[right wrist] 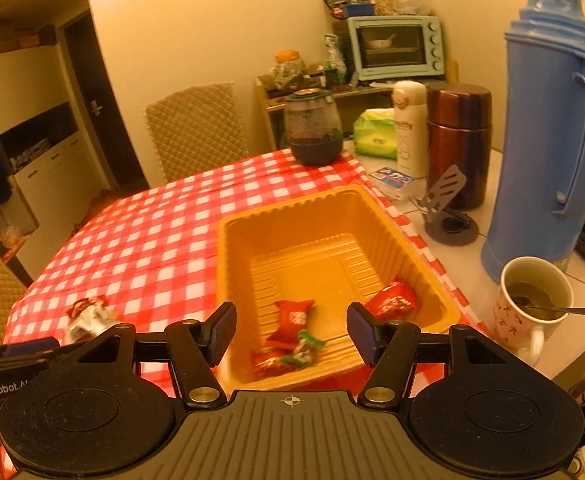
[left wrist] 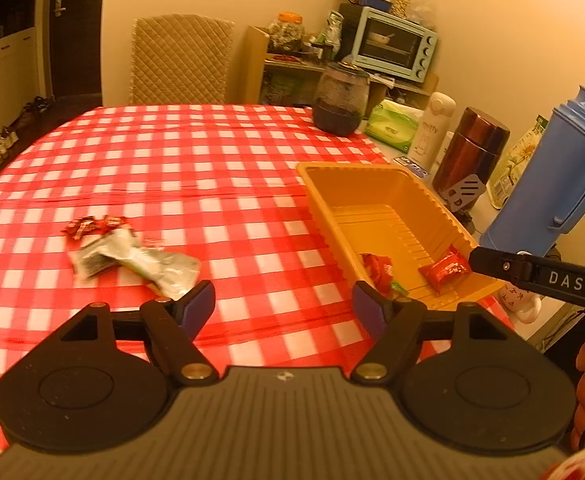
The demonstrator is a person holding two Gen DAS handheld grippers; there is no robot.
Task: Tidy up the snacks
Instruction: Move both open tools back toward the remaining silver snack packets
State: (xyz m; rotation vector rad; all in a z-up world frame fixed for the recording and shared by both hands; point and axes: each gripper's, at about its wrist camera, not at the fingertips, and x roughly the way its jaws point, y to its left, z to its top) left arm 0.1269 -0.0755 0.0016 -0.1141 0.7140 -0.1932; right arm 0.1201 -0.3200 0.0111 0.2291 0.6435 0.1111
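Orange ribbed plastic, a shallow rectangular tray [right wrist: 228, 248] is seen near the right edge of the red-and-white checked tabletop [left wrist: 196, 152], with red-wrapped snacks [right wrist: 292, 316] already lying at its near end. Both grippers are empty: the jaws of the right gripper [right wrist: 291, 330] are parted above the tray, and those of the left gripper [left wrist: 283, 303] are spread wide over the cloth. A drop-off appears just completed. Left on the tabletop toward its left edge are a crumpled silver packet [left wrist: 140, 260] and small red sweets [left wrist: 92, 226]; these are judged the next pick, calling for a leftward reach and a low, flat closing on the packet.
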